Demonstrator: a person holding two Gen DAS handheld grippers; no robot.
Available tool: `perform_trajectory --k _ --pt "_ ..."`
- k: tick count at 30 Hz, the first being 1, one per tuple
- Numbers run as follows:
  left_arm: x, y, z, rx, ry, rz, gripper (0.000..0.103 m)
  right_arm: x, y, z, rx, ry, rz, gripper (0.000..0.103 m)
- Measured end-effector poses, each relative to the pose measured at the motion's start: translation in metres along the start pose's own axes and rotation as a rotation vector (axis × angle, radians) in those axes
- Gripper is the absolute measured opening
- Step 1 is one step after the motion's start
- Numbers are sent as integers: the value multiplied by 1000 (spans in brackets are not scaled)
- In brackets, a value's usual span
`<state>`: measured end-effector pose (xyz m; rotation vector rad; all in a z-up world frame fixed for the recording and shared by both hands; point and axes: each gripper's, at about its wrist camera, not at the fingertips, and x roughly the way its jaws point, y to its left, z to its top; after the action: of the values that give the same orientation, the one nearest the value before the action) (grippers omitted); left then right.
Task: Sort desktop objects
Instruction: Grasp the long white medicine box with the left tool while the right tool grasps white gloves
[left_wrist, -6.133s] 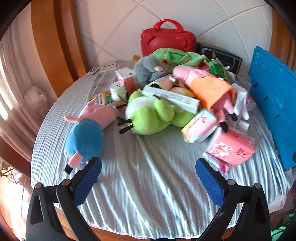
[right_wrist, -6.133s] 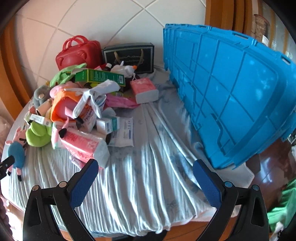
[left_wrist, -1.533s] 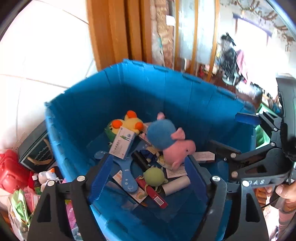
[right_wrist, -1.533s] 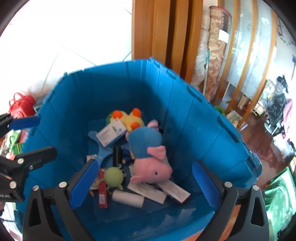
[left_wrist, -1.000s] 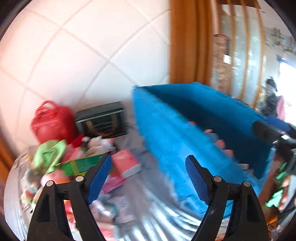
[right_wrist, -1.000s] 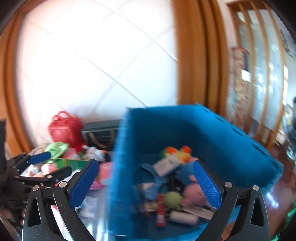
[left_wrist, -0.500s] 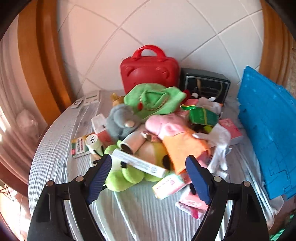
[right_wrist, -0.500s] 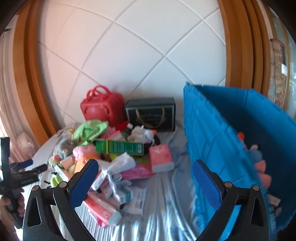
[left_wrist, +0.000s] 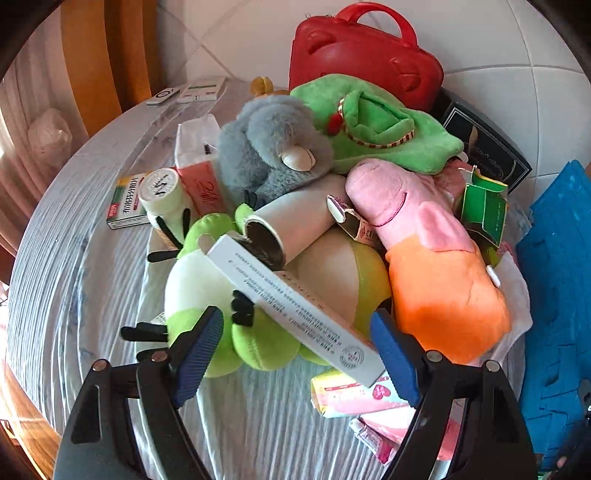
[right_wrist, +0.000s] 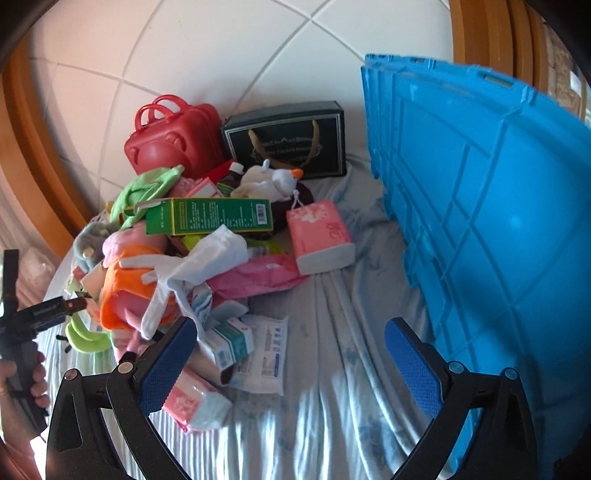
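Desktop objects lie heaped on the cloth-covered counter (left_wrist: 74, 280), with the blue crate (right_wrist: 491, 229) standing at its right edge. In the left wrist view the left tool (left_wrist: 297, 349) is spread wide, holding nothing, its blue pads flanking a long white box (left_wrist: 291, 306) that rests slantwise across a green frog plush (left_wrist: 207, 288). Behind the box a white paper cup (left_wrist: 295, 225) lies on its side, mouth toward the camera, beneath a grey plush (left_wrist: 269, 147). A pink pig plush in an orange dress (left_wrist: 436, 266) leans at the right of the heap, a green plush hat (left_wrist: 380, 125) sits above it, and a red toy suitcase (left_wrist: 362, 55) stands against the tiled wall.

In the right wrist view the right tool (right_wrist: 288, 360) is likewise spread wide and holding nothing, above bare cloth between the heap and the crate. A green carton (right_wrist: 210, 216) tops the pile; a pink tissue pack (right_wrist: 319, 236) lies just beside it, and a black gift bag (right_wrist: 288, 144) stands behind.
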<state>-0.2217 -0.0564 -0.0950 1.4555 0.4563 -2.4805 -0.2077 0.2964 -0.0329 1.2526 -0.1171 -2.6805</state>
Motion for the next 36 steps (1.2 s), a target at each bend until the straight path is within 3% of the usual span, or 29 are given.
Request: perform_trajectory --k 1,3,5,7,10,17,18,20,21,23,26,32,36 --pt "9 -4 2 18 16 35 52 6 -1 2 2 10 13 103" --pt "12 -7 4 69 -16 112 43 20 1 7 -1 33 33 103" --pt "6 -4 7 98 -41 111 36 34 7 12 -4 58 63 103" --pt "-2 0 13 112 -72 102 33 51 18 17 -9 92 116 103" --pt "-8 -2 19 160 -112 145 31 75 38 26 -13 124 187 103" --pt "16 6 24 183 -72 157 34 127 89 36 -107 170 203 102" --pt "16 8 26 184 -70 147 34 131 96 36 -136 166 180 97" --pt "9 8 26 188 -83 113 32 134 105 37 -178 153 139 36" --pt "3 9 25 186 -84 87 31 133 107 37 -180 148 137 31" --pt "-12 10 22 186 -102 48 26 128 107 37 -193 138 161 26" --pt "-44 7 15 233 -183 73 20 105 109 35 -226 82 174 24" --pt "-86 14 6 214 -270 70 20 62 111 37 -254 1 214 22" --pt "-105 11 -4 213 -288 68 20 35 108 38 -246 -52 205 22"
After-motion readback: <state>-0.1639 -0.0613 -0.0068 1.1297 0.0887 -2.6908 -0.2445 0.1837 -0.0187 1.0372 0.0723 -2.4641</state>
